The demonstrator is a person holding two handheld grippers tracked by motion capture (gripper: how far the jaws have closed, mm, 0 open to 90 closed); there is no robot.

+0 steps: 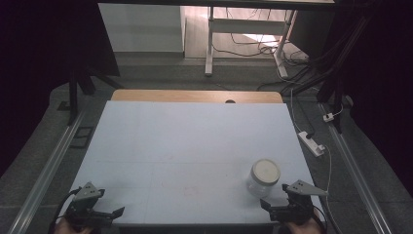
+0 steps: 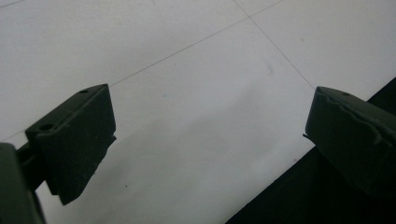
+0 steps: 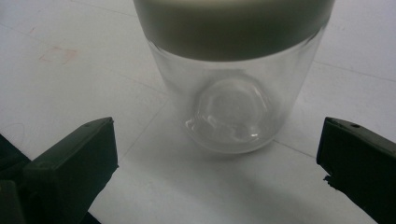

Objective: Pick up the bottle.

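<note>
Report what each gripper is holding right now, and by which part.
Nothing is held. The right gripper is open, its jaws short of the lidded glass jar ahead. The left gripper is open over the bare white table.

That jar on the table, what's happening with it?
A person holds a hand-held gripper in each hand at the near edge of the table. The right hand-held gripper is open and aimed at the clear glass jar, which stands upright with its lid on, not touched. The left hand-held gripper is open over bare table.
</note>
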